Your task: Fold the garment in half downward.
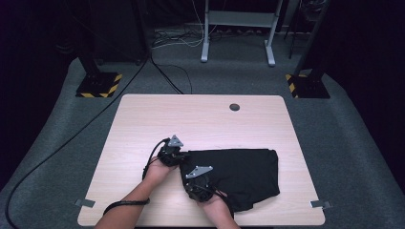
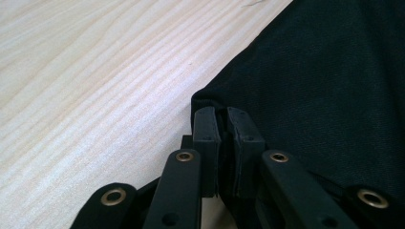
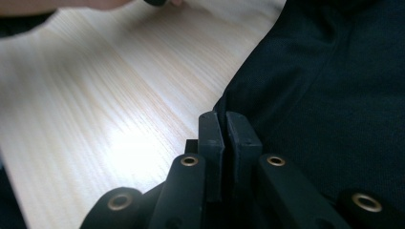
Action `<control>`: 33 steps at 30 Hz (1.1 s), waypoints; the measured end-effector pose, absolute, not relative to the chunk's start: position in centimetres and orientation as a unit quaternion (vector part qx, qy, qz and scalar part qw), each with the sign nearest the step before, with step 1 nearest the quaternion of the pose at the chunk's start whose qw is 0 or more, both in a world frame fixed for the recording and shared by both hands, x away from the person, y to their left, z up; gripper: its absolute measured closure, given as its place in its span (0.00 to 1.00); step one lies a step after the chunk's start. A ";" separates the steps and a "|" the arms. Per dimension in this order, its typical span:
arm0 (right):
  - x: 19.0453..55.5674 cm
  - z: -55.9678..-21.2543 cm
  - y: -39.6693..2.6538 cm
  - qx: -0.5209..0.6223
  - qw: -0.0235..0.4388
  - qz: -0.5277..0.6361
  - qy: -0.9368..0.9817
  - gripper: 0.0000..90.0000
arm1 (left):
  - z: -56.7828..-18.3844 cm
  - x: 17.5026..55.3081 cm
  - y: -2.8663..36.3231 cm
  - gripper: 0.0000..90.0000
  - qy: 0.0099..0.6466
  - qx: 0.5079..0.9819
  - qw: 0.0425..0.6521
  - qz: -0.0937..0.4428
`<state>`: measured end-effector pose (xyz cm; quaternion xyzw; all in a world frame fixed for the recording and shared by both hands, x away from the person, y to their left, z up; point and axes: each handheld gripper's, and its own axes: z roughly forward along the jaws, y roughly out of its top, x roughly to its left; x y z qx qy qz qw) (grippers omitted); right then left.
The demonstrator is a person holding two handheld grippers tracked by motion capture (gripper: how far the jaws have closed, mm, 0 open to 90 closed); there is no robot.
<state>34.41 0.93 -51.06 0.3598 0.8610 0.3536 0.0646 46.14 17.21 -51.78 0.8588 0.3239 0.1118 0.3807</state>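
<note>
Wooden table (image 1: 143, 119), black garment (image 1: 243, 174) (jaws pinching edge)

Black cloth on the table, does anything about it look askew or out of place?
Nothing stands out: the folded black cloth lies flat on the light wooden table, each gripper pinching its left edge.

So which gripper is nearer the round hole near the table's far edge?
Left. The left gripper pinches the black cloth at its far-left corner, closer to the hole; the right gripper grips the cloth's left edge nearer the person.
</note>
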 end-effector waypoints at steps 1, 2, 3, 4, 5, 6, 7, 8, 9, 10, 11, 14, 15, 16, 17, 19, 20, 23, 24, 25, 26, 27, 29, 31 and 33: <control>34.4 -50.9 0.7 0.362 0.060 0.360 0.858 0.95 | -51.7 46.1 17.2 0.92 0.323 0.859 0.381 0.113; 34.5 -50.8 0.6 0.363 0.055 0.366 0.855 0.95 | -51.5 46.1 17.2 0.93 0.322 0.859 0.382 0.114; 34.5 -50.6 0.4 0.365 0.053 0.370 0.853 0.95 | -51.3 46.1 17.2 0.93 0.322 0.858 0.384 0.115; 34.5 -50.4 0.3 0.363 0.054 0.373 0.852 0.95 | -51.1 46.0 17.3 0.93 0.322 0.857 0.385 0.117; 34.4 -50.2 0.2 0.362 0.056 0.373 0.852 0.95 | -50.9 46.0 17.3 0.93 0.320 0.857 0.386 0.119; 34.4 -50.0 0.2 0.361 0.057 0.373 0.853 0.96 | -50.7 46.0 17.3 0.93 0.318 0.857 0.387 0.121; 34.3 -49.7 0.2 0.357 0.063 0.373 0.854 0.96 | -50.4 46.0 17.3 0.93 0.316 0.857 0.389 0.123; 34.2 -49.4 0.3 0.353 0.070 0.370 0.856 0.95 | -50.1 46.0 17.4 0.93 0.316 0.856 0.391 0.125; 34.1 -49.1 0.4 0.348 0.080 0.368 0.859 0.96 | -49.9 45.9 17.4 0.93 0.316 0.854 0.393 0.127; 34.0 -48.7 0.5 0.342 0.089 0.366 0.861 0.96 | -49.6 46.0 17.5 0.93 0.314 0.854 0.394 0.129; 34.0 -48.7 0.5 0.342 0.089 0.366 0.861 0.96 | -49.6 46.0 17.5 0.93 0.314 0.854 0.394 0.129; 33.9 -47.6 0.9 0.324 0.107 0.365 0.866 0.96 | -48.6 46.0 17.7 0.93 0.311 0.852 0.398 0.137; 34.0 -47.4 0.9 0.322 0.108 0.366 0.867 0.96 | -48.4 46.0 17.8 0.93 0.310 0.851 0.399 0.140; 34.1 -47.2 0.9 0.319 0.106 0.366 0.868 0.96 | -48.1 46.0 17.8 0.93 0.309 0.851 0.401 0.142; 34.1 -47.1 1.0 0.317 0.105 0.366 0.869 0.96 | -47.9 46.0 17.9 0.93 0.309 0.849 0.403 0.143; 34.2 -46.7 1.0 0.310 0.107 0.366 0.871 0.96 | -47.5 46.1 18.0 0.93 0.306 0.849 0.404 0.147; 34.3 -46.5 1.1 0.307 0.107 0.366 0.872 0.96 | -47.3 46.1 18.0 0.93 0.305 0.850 0.404 0.149; 34.5 -45.8 1.1 0.302 0.106 0.369 0.873 0.96 | -46.6 46.1 18.1 0.93 0.303 0.848 0.407 0.153; 34.5 -45.6 1.1 0.301 0.105 0.370 0.873 0.96 | -46.4 46.1 18.1 0.93 0.303 0.847 0.409 0.154; 34.6 -45.4 1.1 0.300 0.104 0.371 0.873 0.96 | -46.1 46.1 18.1 0.93 0.302 0.847 0.409 0.156; 34.6 -45.2 1.1 0.299 0.105 0.373 0.872 0.96 | -45.9 46.2 18.2 0.93 0.301 0.846 0.410 0.157; 34.7 -45.0 1.1 0.297 0.104 0.375 0.872 0.96 | -45.7 46.2 18.2 0.93 0.302 0.845 0.411 0.158; 34.8 -44.6 1.2 0.295 0.102 0.379 0.871 0.96 | -45.2 46.2 18.2 0.93 0.299 0.846 0.411 0.162; 34.9 -44.3 1.2 0.294 0.097 0.386 0.869 0.96 | -44.7 46.2 18.2 0.93 0.296 0.846 0.411 0.165; 35.0 -44.0 1.1 0.294 0.092 0.393 0.866 0.96 | -44.2 46.2 18.3 0.93 0.295 0.845 0.412 0.168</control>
